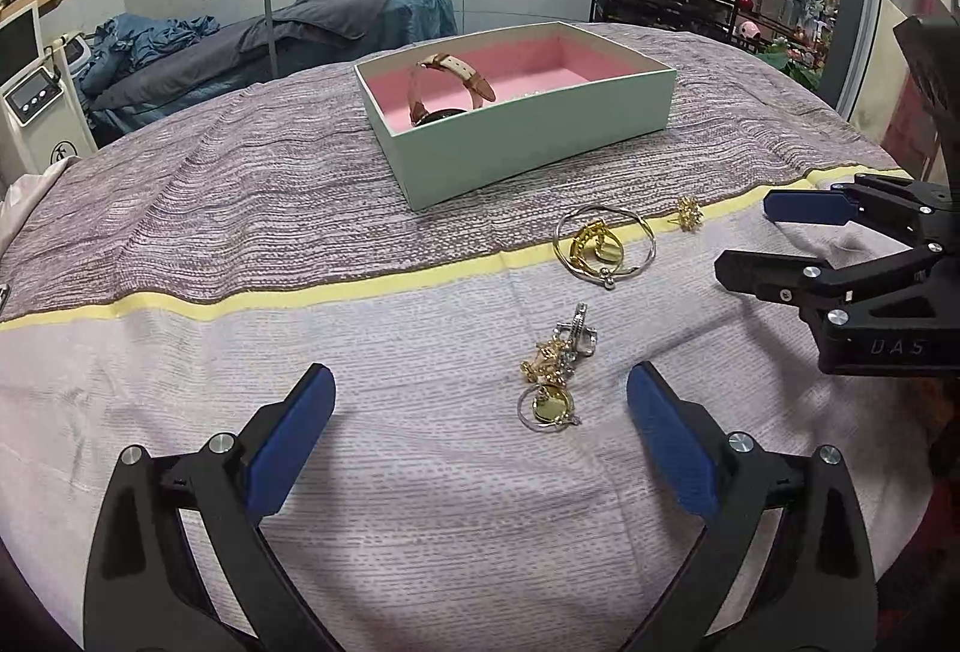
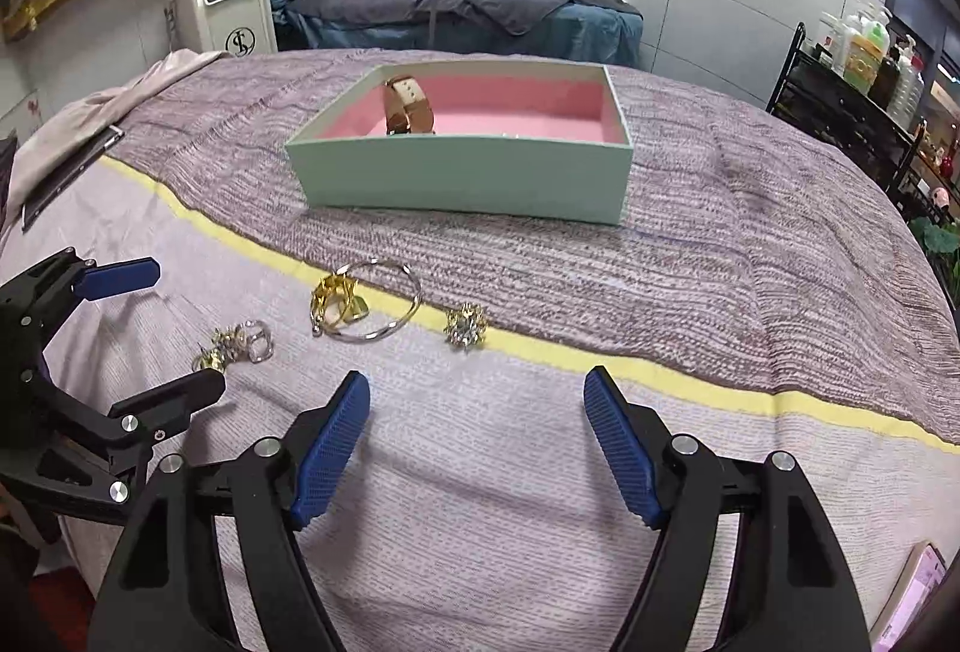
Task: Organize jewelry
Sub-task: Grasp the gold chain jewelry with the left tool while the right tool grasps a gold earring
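Left wrist view: the left hand-held gripper (image 1: 480, 400) hangs low over the cloth-covered worktop (image 1: 180, 244) with its blue pads spread wide and nothing between them. A tangled cluster of gold and silver pieces (image 1: 552, 370) lies just ahead, inside the span of the two fingers and nearer the right one, so the tool seems lined up to close on that cluster next. Farther on, a thin bangle (image 1: 606, 247) lies across the yellow stripe with a gold ring piece (image 1: 591, 241) inside its loop; a small flower-shaped earring (image 1: 690, 214) sits apart to the right, on the stripe. The right hand-held gripper (image 1: 747, 241) enters from the right edge, also spread and empty, near the earring. The mint-green box (image 1: 528, 136), pink-lined, stands beyond the stripe; a watch with a tan strap (image 1: 450, 85) rests in its left part, and something small glints on the pink floor, too small to identify. Right wrist view: the right hand-held gripper (image 2: 477, 400) is open and carries nothing, pointing toward the earring (image 2: 465, 326) and the box (image 2: 468, 178). The bangle (image 2: 372, 304) and cluster (image 2: 234, 346) lie left, near the left hand-held gripper (image 2: 180, 328). Judgement: most pieces are not yet boxed.
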{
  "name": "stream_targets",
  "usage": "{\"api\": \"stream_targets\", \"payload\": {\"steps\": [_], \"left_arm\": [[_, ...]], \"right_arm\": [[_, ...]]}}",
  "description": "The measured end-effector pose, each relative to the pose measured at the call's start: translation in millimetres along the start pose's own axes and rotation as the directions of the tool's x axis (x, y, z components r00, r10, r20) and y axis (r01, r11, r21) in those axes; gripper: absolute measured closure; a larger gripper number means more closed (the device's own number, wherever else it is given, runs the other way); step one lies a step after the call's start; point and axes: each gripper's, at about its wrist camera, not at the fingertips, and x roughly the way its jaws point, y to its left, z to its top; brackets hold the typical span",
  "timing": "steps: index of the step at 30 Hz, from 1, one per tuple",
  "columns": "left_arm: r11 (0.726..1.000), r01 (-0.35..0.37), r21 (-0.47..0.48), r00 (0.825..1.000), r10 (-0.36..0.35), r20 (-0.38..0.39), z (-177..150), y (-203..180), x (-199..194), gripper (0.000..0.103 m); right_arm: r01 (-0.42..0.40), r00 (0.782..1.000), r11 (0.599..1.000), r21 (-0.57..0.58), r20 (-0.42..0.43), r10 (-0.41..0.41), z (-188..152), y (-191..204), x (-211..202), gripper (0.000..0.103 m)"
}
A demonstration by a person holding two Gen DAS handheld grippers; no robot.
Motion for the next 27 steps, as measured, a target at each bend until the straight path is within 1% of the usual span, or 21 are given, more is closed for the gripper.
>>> {"api": "stream_targets", "payload": {"steps": [1, 3, 4, 6, 7, 9, 13, 14, 15, 18, 22, 24, 27], "left_arm": [[1.0, 0.01, 0.001, 1.0, -0.01, -0.005, -1.0, -1.2, 0.4, 0.017], [1.0, 0.03, 0.001, 0.999, -0.03, -0.015, -2.4, -2.5, 1.0, 0.027], [0.999, 0.038, -0.001, 0.999, -0.038, -0.018, -2.6, -2.6, 1.4, 0.029], [0.998, 0.059, -0.012, 0.998, -0.059, -0.026, -2.3, -2.0, 2.9, 0.036], [0.998, 0.066, -0.016, 0.997, -0.066, -0.026, -2.4, -1.6, 3.2, 0.037], [0.997, 0.073, -0.018, 0.997, -0.074, -0.027, -2.0, -1.8, 3.5, 0.044], [0.996, 0.085, -0.015, 0.996, -0.085, -0.024, -0.9, -1.0, 4.5, 0.045], [0.996, 0.086, -0.015, 0.996, -0.086, -0.023, 0.7, -0.9, 5.4, 0.047], [0.996, 0.087, -0.012, 0.996, -0.087, -0.021, 2.1, -1.1, 5.9, 0.054], [0.994, 0.107, 0.003, 0.994, -0.107, -0.021, 6.3, -3.5, 9.0, 0.065], [0.992, 0.126, 0.008, 0.992, -0.126, -0.025, 9.5, -5.6, 11.2, 0.075], [0.991, 0.134, 0.003, 0.991, -0.134, -0.025, 10.9, -6.0, 12.1, 0.082], [0.991, 0.134, 0.011, 0.991, -0.134, -0.028, 11.8, -8.5, 13.6, 0.083]], "right_arm": [[-0.003, 1.0, 1.0, 0.004, -0.004, 0.003, 0.0, -0.9, 1.0, 0.044], [-0.012, 1.0, 1.0, 0.012, -0.008, 0.012, 0.2, -2.6, 1.8, 0.048], [-0.014, 1.0, 1.0, 0.014, -0.01, 0.014, -0.1, -3.1, 2.3, 0.049], [-0.017, 1.0, 1.0, 0.016, -0.013, 0.017, -0.2, -3.2, 3.9, 0.049], [-0.017, 1.0, 1.0, 0.016, -0.016, 0.017, -0.4, -3.0, 4.8, 0.05], [-0.017, 1.0, 1.0, 0.011, -0.018, 0.018, 0.2, -1.7, 5.8, 0.051], [-0.025, 0.999, 1.0, 0.012, -0.021, 0.025, 2.1, -2.1, 8.1, 0.051], [-0.027, 0.999, 1.0, 0.013, -0.022, 0.027, 2.8, -2.2, 9.5, 0.051], [-0.027, 0.999, 1.0, 0.013, -0.022, 0.027, 3.3, -2.3, 10.1, 0.051], [-0.03, 0.999, 1.0, 0.008, -0.024, 0.03, 4.8, -1.6, 11.5, 0.054], [-0.037, 0.999, 0.999, 0.011, -0.027, 0.037, 7.2, -2.1, 14.1, 0.057], [-0.042, 0.999, 0.999, 0.012, -0.028, 0.042, 9.6, -2.1, 15.8, 0.058], [-0.051, 0.998, 0.999, 0.011, -0.033, 0.051, 14.2, -1.6, 19.8, 0.061]]}}
